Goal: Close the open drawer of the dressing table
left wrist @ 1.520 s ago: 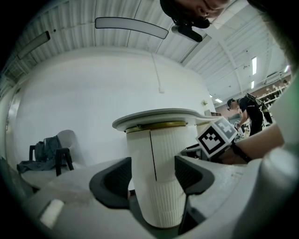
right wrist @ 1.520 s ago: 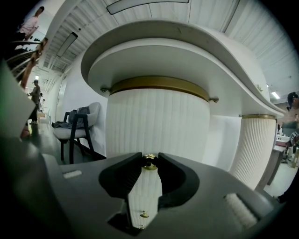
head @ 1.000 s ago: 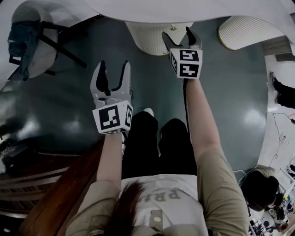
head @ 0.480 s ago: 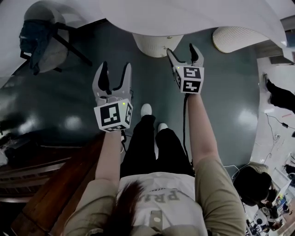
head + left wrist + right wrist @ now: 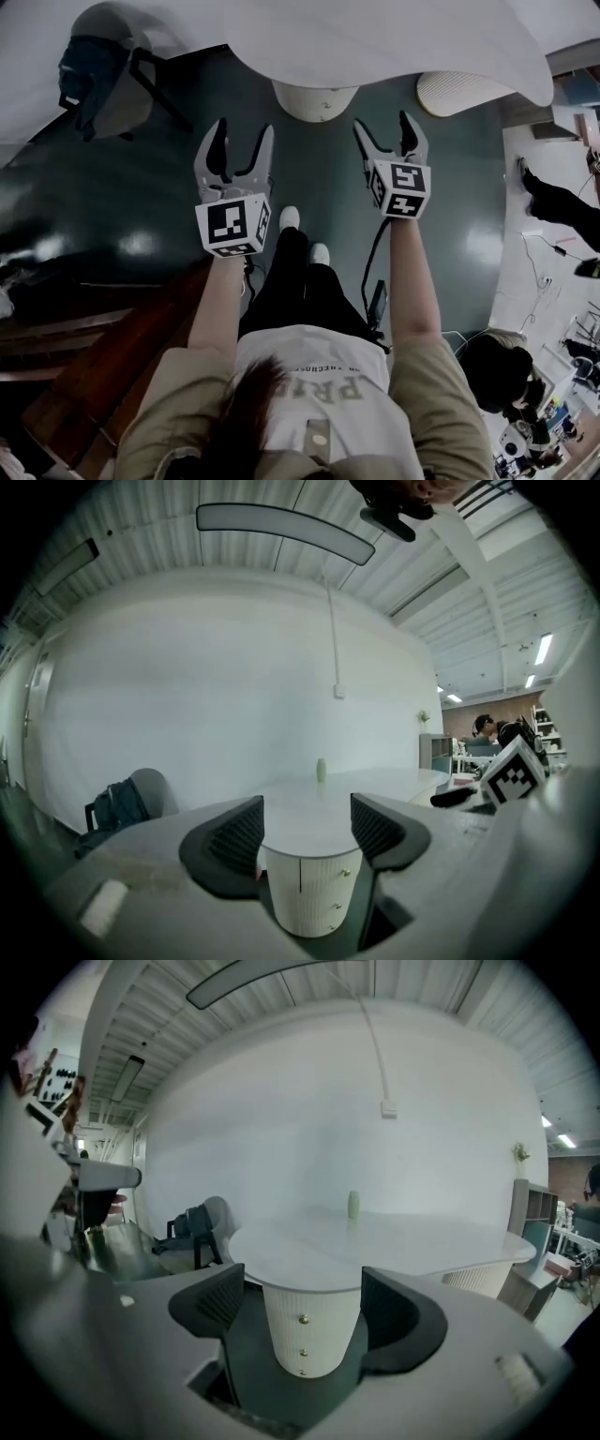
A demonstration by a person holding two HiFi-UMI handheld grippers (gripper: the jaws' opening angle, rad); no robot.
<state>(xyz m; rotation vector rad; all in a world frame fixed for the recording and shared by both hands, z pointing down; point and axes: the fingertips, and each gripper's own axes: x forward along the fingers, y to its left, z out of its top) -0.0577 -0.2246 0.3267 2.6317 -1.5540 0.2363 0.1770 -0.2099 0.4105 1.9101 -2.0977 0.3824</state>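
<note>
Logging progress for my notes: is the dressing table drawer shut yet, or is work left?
Looks done: the drawer column under the dressing table shows three knobs in line, no front sticking out. In hand: nothing; the left gripper and right gripper are open, empty, apart from the column. Left: seemingly nothing.

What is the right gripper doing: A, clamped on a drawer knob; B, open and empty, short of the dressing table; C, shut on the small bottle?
B: the right gripper has its jaws apart with nothing between them, and the drawer pedestal stands untouched beyond.
</note>
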